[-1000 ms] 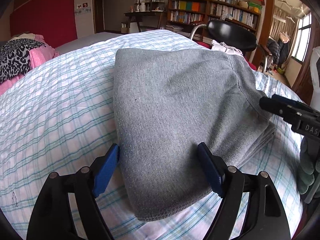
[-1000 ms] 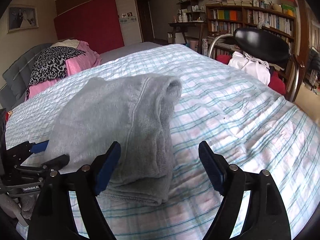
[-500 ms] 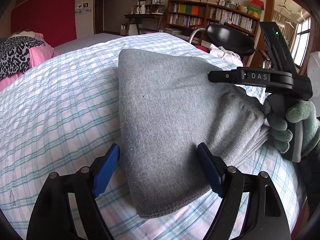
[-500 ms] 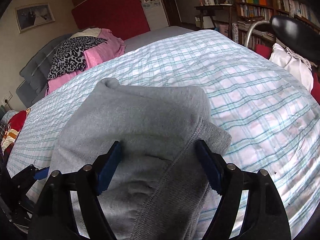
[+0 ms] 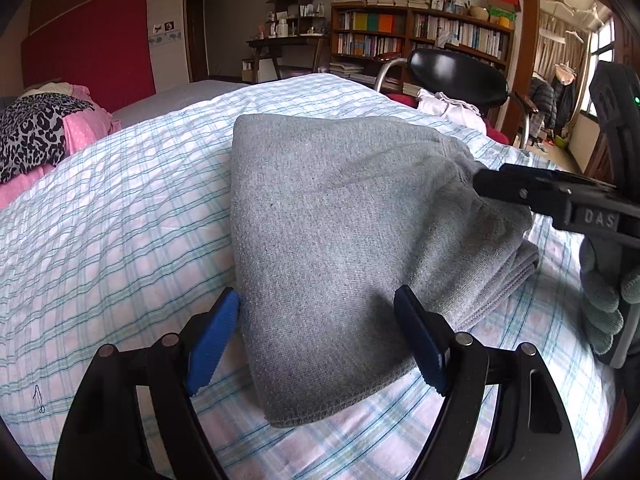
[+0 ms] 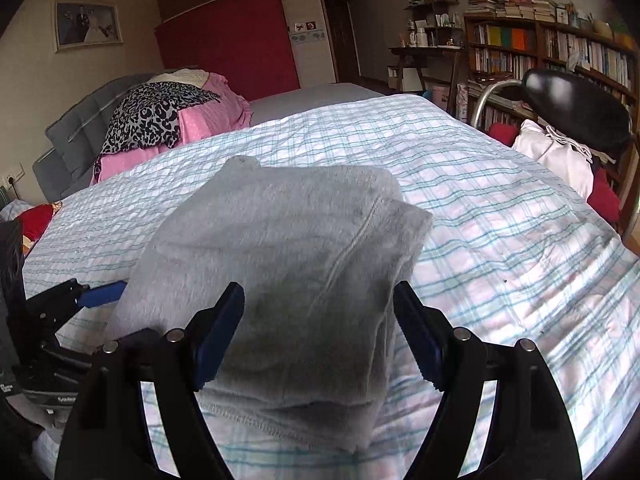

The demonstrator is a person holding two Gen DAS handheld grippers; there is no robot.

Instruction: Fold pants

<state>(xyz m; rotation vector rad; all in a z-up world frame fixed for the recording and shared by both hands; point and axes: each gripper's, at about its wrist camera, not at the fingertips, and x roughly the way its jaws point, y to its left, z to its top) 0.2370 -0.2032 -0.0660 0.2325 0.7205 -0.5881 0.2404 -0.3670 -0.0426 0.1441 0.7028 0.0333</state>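
Your left gripper (image 5: 318,330): jaws wide, straddling the near corner of the folded grey pants (image 5: 344,240), pads not pressing the cloth. Pants: a compact stack on the checked bedspread (image 5: 112,216). Your right gripper (image 6: 320,332): jaws wide, astride the stack's other end, gripping nothing. Right gloved hand (image 5: 604,292) on its handle.
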